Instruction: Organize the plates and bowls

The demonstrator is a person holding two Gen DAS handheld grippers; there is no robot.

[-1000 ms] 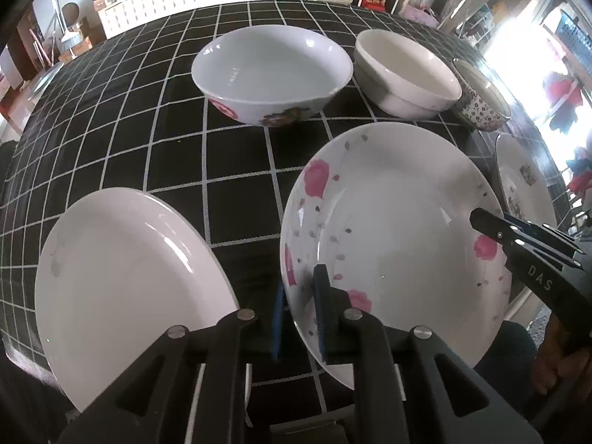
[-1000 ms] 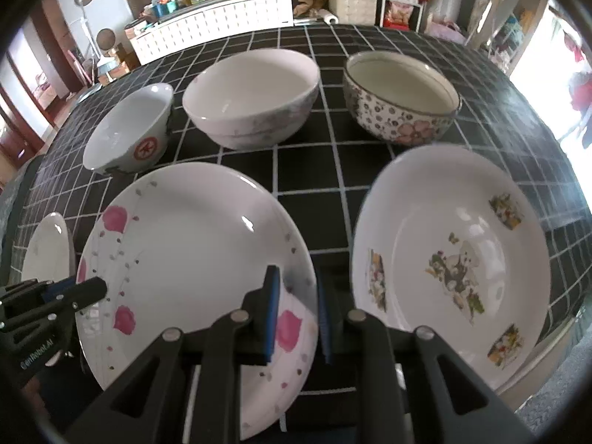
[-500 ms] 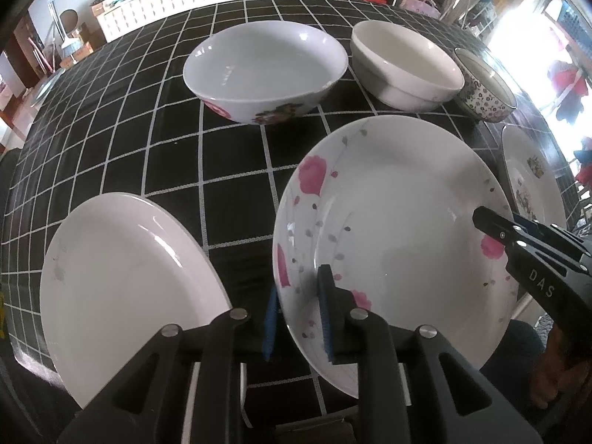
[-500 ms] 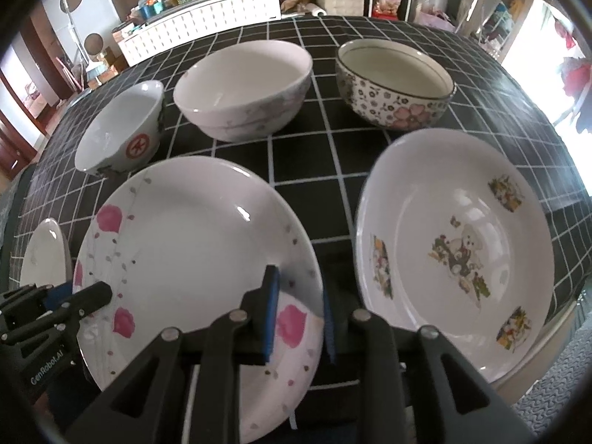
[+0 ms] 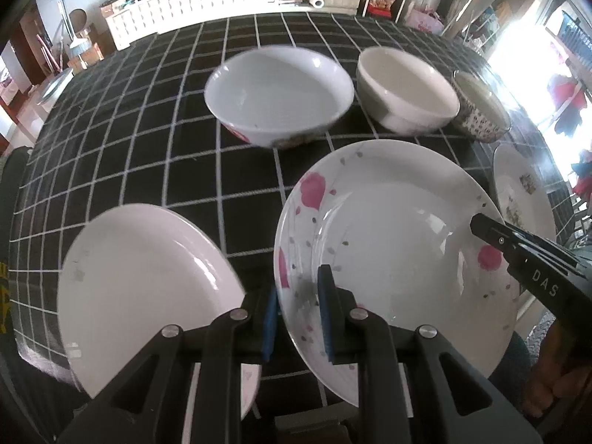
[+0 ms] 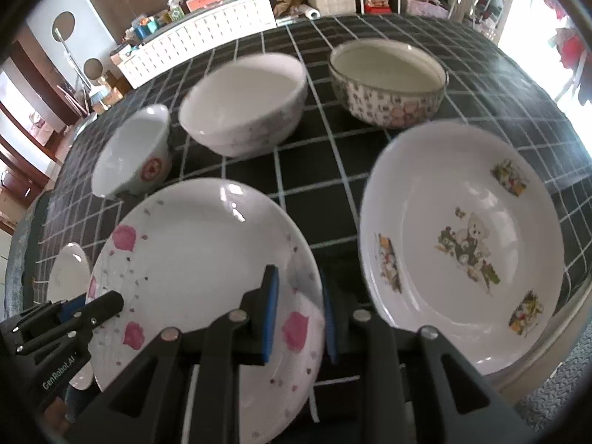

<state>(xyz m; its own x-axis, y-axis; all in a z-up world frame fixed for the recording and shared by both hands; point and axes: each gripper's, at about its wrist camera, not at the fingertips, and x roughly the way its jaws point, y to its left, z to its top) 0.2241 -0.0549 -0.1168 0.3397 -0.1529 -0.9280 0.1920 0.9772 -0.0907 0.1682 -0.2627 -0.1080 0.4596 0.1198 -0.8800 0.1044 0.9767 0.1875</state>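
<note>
A white plate with pink flowers [image 5: 399,244] [image 6: 199,255] is held at both sides, lifted off the black grid tablecloth. My left gripper [image 5: 296,310] is shut on its left rim; my right gripper [image 6: 299,318] is shut on its right rim. Each gripper shows in the other's view, the right one [image 5: 518,255] and the left one [image 6: 74,318]. A plain white plate [image 5: 144,288] lies to the left. A teddy-bear plate [image 6: 462,240] lies to the right.
Three bowls stand in a row behind: a white bowl with a red mark [image 5: 277,92] [image 6: 133,155], a cream bowl [image 5: 407,88] [image 6: 244,103], and a flower-patterned bowl [image 6: 388,81] [image 5: 481,111]. The table's near edge is just under the grippers. Shelves and clutter lie beyond the table.
Both grippers have raised the pink-flower plate off the cloth and tilted it; the bowls and other plates sit lower and farther in view.
</note>
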